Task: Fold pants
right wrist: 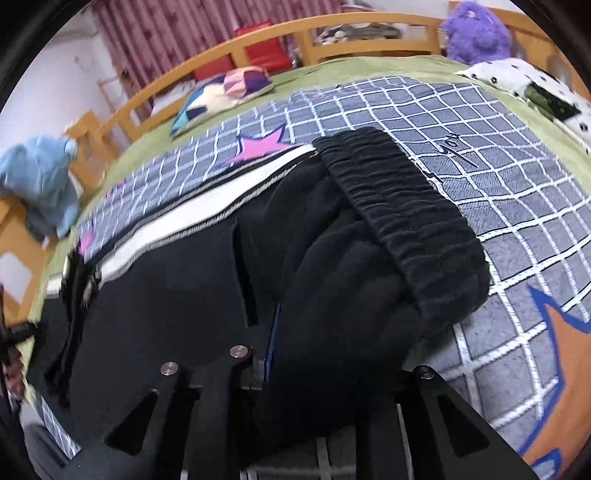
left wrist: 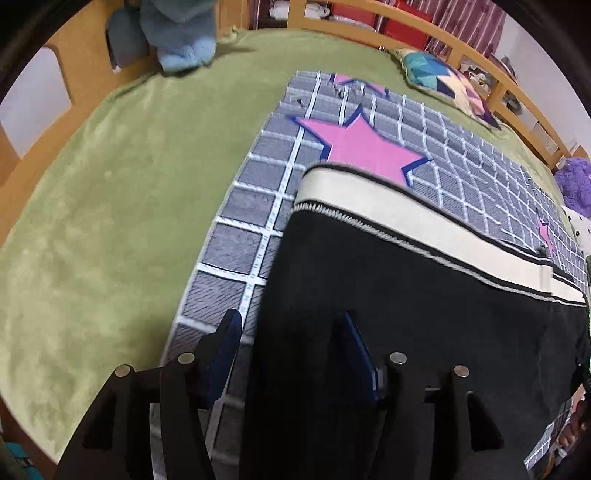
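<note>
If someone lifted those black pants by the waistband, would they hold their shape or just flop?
Probably flop: the black pants already bunch into soft folds near the elastic waistband. The fabric looks thick and fleecy, so likely weighty for cloth. On the checked blanket they would more likely drag and wrinkle than slide.

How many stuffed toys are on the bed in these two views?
2. A blue stuffed toy sits at the bed's far edge by the wooden frame. A purple stuffed toy sits against the rail near the spotted pillow. Others may lie out of view.
</note>
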